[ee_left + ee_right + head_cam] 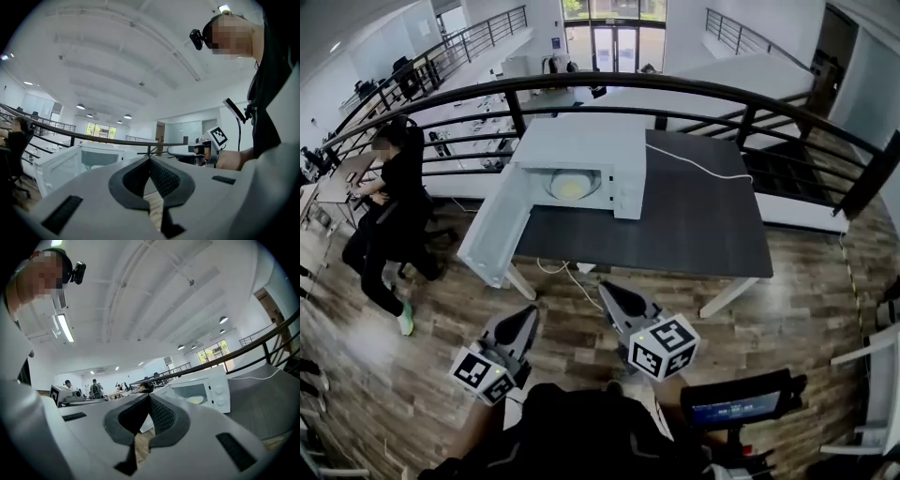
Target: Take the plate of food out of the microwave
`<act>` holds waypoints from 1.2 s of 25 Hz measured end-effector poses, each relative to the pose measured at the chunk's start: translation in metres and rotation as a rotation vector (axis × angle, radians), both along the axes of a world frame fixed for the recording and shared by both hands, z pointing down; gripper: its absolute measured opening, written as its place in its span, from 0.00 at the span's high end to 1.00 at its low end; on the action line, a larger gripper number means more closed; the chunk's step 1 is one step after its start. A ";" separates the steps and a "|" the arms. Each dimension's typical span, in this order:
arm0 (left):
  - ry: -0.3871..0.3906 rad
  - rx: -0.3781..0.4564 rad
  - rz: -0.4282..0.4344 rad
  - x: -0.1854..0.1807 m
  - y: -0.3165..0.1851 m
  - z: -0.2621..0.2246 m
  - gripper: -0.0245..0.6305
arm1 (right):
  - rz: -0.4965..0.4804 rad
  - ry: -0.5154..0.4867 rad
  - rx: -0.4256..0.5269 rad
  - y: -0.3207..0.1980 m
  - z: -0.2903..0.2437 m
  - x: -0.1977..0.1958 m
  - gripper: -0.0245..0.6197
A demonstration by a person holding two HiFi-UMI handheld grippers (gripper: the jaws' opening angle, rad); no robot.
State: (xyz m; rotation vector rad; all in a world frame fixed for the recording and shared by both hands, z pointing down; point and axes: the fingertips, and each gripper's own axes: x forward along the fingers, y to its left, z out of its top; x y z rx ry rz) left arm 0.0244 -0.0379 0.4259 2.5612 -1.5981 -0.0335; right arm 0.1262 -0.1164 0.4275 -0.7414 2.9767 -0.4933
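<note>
A white microwave [581, 155] stands on the dark table [694, 234] with its door [495, 225] swung fully open to the left. Inside it lies a plate of yellowish food [572, 187], also visible in the right gripper view as a plate [197, 400] behind the microwave [206, 389] opening. My left gripper [529, 316] and right gripper [607, 290] are both held low in front of the table, well short of the microwave, each shut with nothing between the jaws. In the left gripper view the microwave [89, 159] shows beyond the closed fingertips [149, 160].
A curved black railing [675, 89] runs behind the table. A white cable [698, 167] lies on the table's right part. A person in black [389, 216] walks at the left on the wooden floor. A device with a screen [736, 408] sits near my right side.
</note>
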 end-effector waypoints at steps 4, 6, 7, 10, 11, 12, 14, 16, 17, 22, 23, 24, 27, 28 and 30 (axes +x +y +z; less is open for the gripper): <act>0.029 0.016 -0.016 -0.006 -0.005 -0.010 0.96 | -0.003 0.026 0.005 -0.013 0.003 -0.003 0.97; 0.022 0.021 -0.036 -0.021 -0.021 -0.007 0.96 | -0.003 0.010 -0.005 -0.033 0.013 -0.014 0.97; 0.014 0.017 -0.043 -0.030 -0.029 -0.004 0.96 | 0.002 0.000 -0.020 -0.043 0.016 -0.021 0.97; 0.007 0.011 -0.024 -0.049 -0.050 -0.002 0.96 | 0.021 -0.013 -0.037 -0.062 0.013 -0.039 0.97; 0.012 0.017 -0.017 -0.055 -0.057 -0.006 0.96 | 0.025 -0.013 -0.033 -0.066 0.009 -0.045 0.97; 0.018 0.027 -0.013 -0.061 -0.064 -0.010 0.96 | 0.028 -0.012 -0.029 -0.070 0.005 -0.052 0.97; 0.030 0.034 -0.010 -0.074 -0.075 -0.018 0.96 | 0.038 -0.015 -0.025 -0.077 -0.003 -0.063 0.97; 0.036 0.027 0.000 -0.084 -0.085 -0.025 0.96 | 0.054 -0.029 -0.017 -0.085 -0.011 -0.072 0.97; 0.038 0.024 0.011 -0.089 -0.090 -0.028 0.96 | 0.066 -0.035 -0.016 -0.089 -0.015 -0.076 0.97; 0.050 0.025 0.074 -0.124 -0.108 -0.024 0.96 | 0.115 -0.035 -0.016 -0.101 -0.012 -0.111 0.97; 0.046 0.025 0.088 -0.130 -0.110 -0.022 0.96 | 0.129 -0.039 -0.019 -0.104 -0.010 -0.117 0.97; 0.045 0.029 0.102 -0.135 -0.113 -0.021 0.96 | 0.145 -0.044 -0.027 -0.105 -0.010 -0.121 0.97; 0.061 0.036 0.134 -0.146 -0.118 -0.020 0.96 | 0.178 -0.061 -0.042 -0.107 -0.007 -0.131 0.97; 0.067 0.037 0.141 -0.149 -0.120 -0.018 0.96 | 0.184 -0.071 -0.048 -0.108 -0.005 -0.134 0.97; 0.074 0.036 0.150 -0.156 -0.126 -0.016 0.96 | 0.195 -0.100 -0.074 -0.111 -0.001 -0.140 0.97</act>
